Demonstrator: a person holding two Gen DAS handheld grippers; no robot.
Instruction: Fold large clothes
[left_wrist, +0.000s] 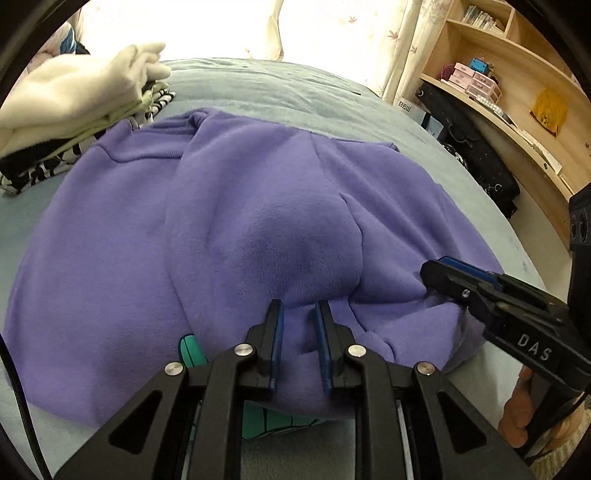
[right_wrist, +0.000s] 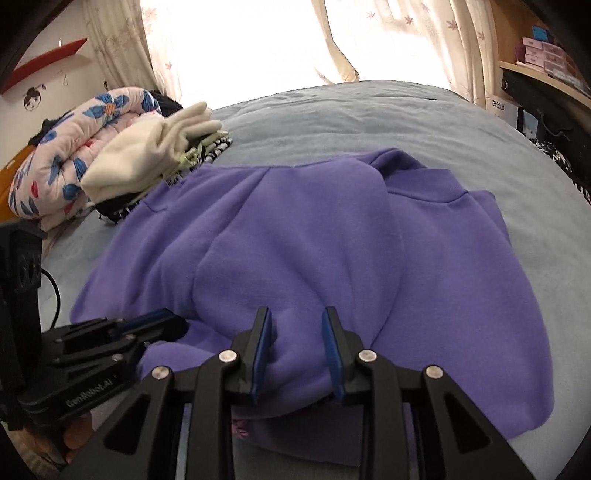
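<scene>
A purple sweatshirt (left_wrist: 229, 229) lies on the grey-blue bed, sleeves folded inward; it also shows in the right wrist view (right_wrist: 314, 236). My left gripper (left_wrist: 298, 312) has its jaws partly closed with a bunched fold of the purple near edge between them. My right gripper (right_wrist: 296, 317) likewise pinches a fold of the near edge. The right gripper shows at the right of the left view (left_wrist: 454, 277); the left gripper shows at the lower left of the right view (right_wrist: 155, 325). A teal printed fabric (left_wrist: 273, 421) peeks from under the sweatshirt's near edge.
A stack of folded clothes, cream on top, (left_wrist: 74, 96) sits at the far left of the bed (left_wrist: 258, 85). A rolled floral quilt (right_wrist: 66, 155) lies beyond it. Wooden shelves (left_wrist: 517, 92) stand at the right. Curtains (right_wrist: 369, 33) hang behind.
</scene>
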